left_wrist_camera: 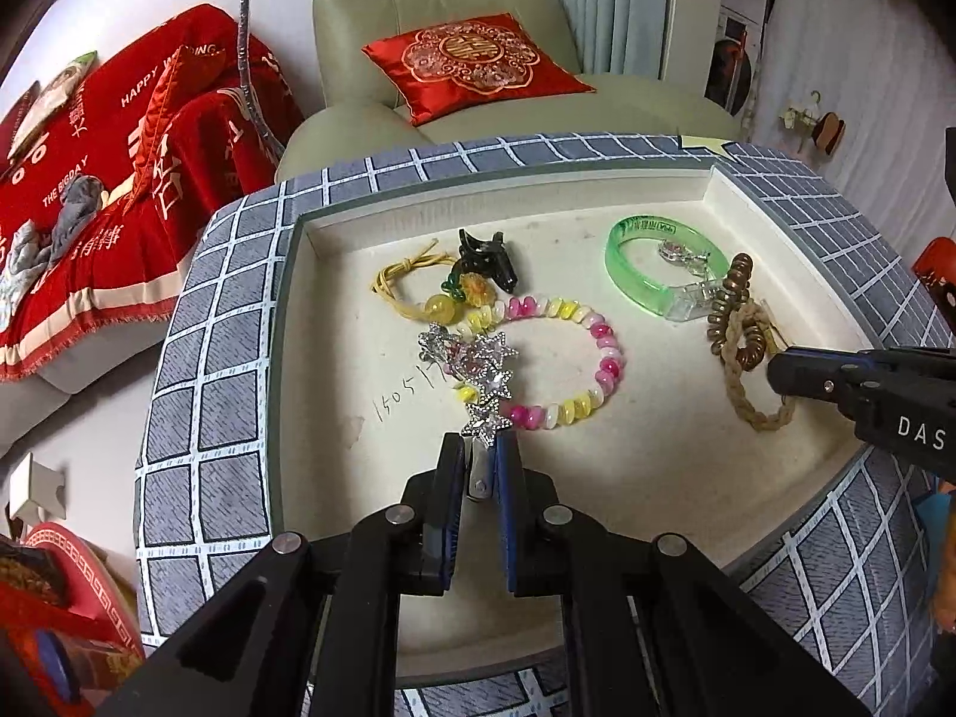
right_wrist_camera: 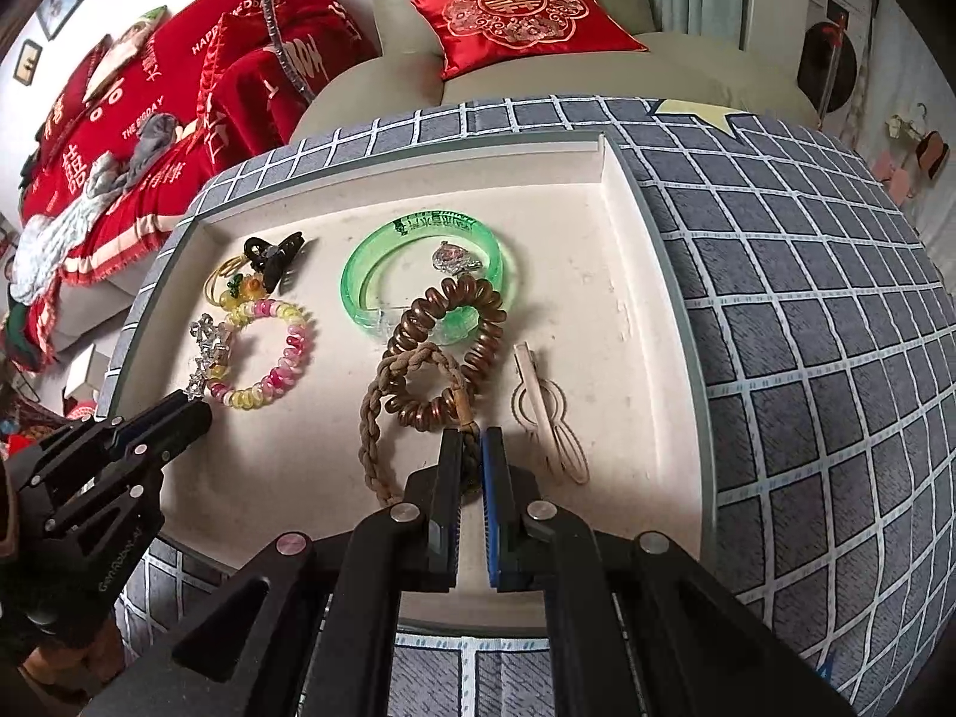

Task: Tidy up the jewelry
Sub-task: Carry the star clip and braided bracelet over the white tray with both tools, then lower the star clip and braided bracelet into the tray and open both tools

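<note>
A shallow cream tray (left_wrist_camera: 334, 418) (right_wrist_camera: 651, 322) holds the jewelry. My left gripper (left_wrist_camera: 481, 454) is shut on the metal end of a silver star hair clip (left_wrist_camera: 487, 379), which lies over a pink, yellow and white bead bracelet (left_wrist_camera: 597, 382) (right_wrist_camera: 281, 358). My right gripper (right_wrist_camera: 472, 448) is shut on a braided tan rope bracelet (right_wrist_camera: 370, 424) (left_wrist_camera: 759, 412), which lies linked with a brown coil hair tie (right_wrist_camera: 472, 370). A green bangle (right_wrist_camera: 370, 263) (left_wrist_camera: 627, 263) with a small silver charm inside it lies behind. A black claw clip (left_wrist_camera: 490, 254) and a yellow cord bracelet (left_wrist_camera: 412, 287) lie at the far left.
A pale flat hair clip (right_wrist_camera: 547, 418) lies right of my right gripper. The tray rests on a grey checked cloth (right_wrist_camera: 806, 299). Behind are a beige armchair with a red cushion (left_wrist_camera: 472, 66) and a red blanket (left_wrist_camera: 89, 191).
</note>
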Demonstrator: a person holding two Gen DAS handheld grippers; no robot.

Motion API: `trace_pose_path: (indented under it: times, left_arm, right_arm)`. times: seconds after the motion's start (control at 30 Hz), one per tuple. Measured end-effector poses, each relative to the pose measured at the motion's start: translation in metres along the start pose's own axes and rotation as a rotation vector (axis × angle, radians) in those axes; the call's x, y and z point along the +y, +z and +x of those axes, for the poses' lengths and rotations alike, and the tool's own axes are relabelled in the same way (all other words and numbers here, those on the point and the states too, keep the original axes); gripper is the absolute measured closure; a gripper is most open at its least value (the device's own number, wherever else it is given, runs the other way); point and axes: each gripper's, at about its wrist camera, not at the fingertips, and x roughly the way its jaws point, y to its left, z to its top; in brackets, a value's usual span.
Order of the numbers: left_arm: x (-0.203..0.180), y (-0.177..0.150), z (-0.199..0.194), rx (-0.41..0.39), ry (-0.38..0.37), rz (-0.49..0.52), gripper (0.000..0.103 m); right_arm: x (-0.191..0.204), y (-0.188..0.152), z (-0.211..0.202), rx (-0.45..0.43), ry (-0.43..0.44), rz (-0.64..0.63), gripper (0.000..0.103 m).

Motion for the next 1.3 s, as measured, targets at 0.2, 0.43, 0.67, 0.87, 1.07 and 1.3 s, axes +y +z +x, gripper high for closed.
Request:
trace_pose_path:
  times: [0.2,0.43,0.67,0.87,1.07,1.3]
  left_arm:
    - [0.001,0.0,-0.004,-0.005,-0.002,-0.008,0.077]
    - [-0.001,0.001,-0.013,-0.029,0.024,-0.009,0.077]
    - [-0.002,0.004,-0.014,-0.02,0.026,-0.007,0.077]
    - [-0.002,0.007,-0.016,-0.021,0.034,-0.021,0.077]
    - [-0.003,0.01,-0.024,-0.042,0.034,-0.017,0.077]
    - [-0.004,0.014,-0.03,-0.058,0.031,-0.018,0.076]
  right_arm:
    - [-0.001,0.0,0.0,0.012,0.014,0.019,0.095]
    - [-0.005,0.002,-0.011,0.0,0.055,0.049,0.081]
    - [-0.003,0.003,-0.037,-0.073,0.064,0.051,0.057]
    - [-0.006,-0.001,-0.055,-0.108,0.066,0.064,0.057]
    - [-0.013,-0.005,-0.066,-0.13,0.058,0.084,0.057]
    - [-0.019,-0.01,-0.074,-0.141,0.051,0.097,0.057]
